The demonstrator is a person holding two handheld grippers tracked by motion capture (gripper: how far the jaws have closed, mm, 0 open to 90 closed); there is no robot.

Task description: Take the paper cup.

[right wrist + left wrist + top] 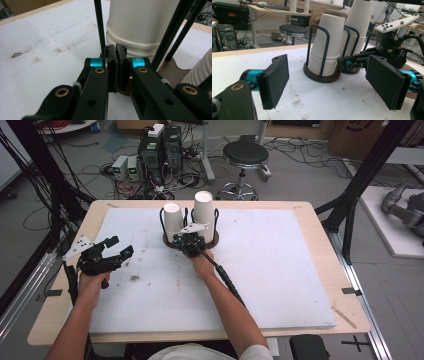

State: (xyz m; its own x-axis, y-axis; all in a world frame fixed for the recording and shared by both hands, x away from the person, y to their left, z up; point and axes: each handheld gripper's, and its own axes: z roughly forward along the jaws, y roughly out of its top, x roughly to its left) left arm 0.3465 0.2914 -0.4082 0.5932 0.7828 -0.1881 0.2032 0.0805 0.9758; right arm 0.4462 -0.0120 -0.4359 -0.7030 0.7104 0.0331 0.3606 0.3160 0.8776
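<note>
Standing upright side by side near the far middle of the white-covered worktop (pixel 280 270): two stacks of inverted white paper cups (pixel 173 220) (pixel 325 47), each sitting inside a dark round-based black wire holder (pixel 322 76).

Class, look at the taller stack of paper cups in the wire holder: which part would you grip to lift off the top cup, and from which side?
Grip the top cup's bare wall on the taller stack, above the black wire holder, probably coming from above or the open front. The wire loops fence the lower cups, while the upside-down top cup stands clear of them.
</note>
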